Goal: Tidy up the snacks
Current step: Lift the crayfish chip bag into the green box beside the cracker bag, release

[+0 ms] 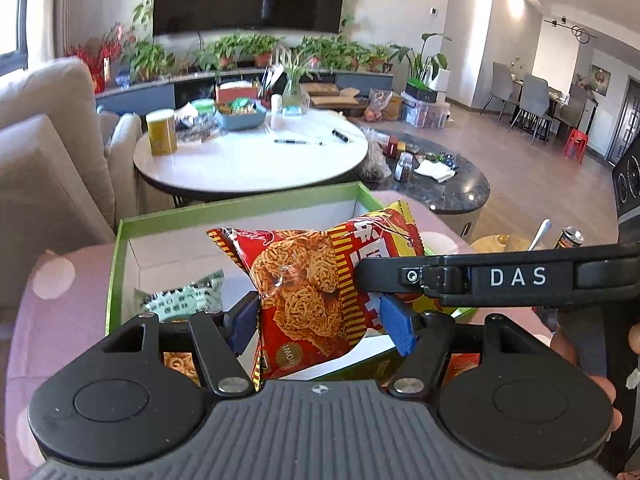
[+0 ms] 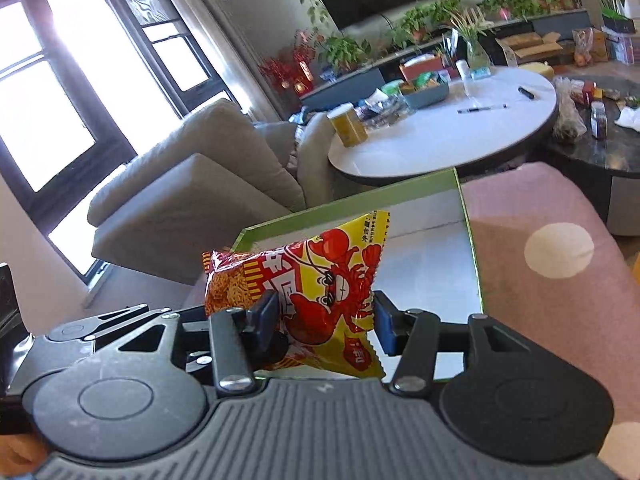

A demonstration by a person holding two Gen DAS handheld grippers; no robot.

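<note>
Red and yellow foil caught the light where the snack packet (image 1: 320, 280) hung above the green box (image 1: 240, 210), lifted clear of its white floor. Both tools had hold of it. The left gripper (image 1: 320, 320) pinched the packet's lower middle between its blue pads (image 1: 396, 328), the foil creased inward at the squeeze. The right gripper (image 2: 326, 320) gripped the other end, the part printed with a cartoon crayfish (sunglasses and all), its fingers (image 2: 266, 316) pressed against the packet from both sides. From the left wrist view, the right gripper's black arm, lettered DAS, crossed in front of the packet from the right.

Inside the box, near its left wall, lay a pale green packet (image 1: 184, 296), flat on the bottom. Another snack with an orange noodle print showed just under the left gripper's body, mostly hidden.

The box sat on a pink cloth (image 2: 560, 248) with pale dots. Beyond it stood a round white table (image 1: 252, 160) carrying a yellow canister (image 1: 161, 131), a grey-blue basket (image 1: 240, 118) of small packets, and two pens. A beige sofa (image 2: 192, 184) ran along the left side, and a dark low table (image 1: 440, 184) with jars and scraps stood to the right of the white one.
</note>
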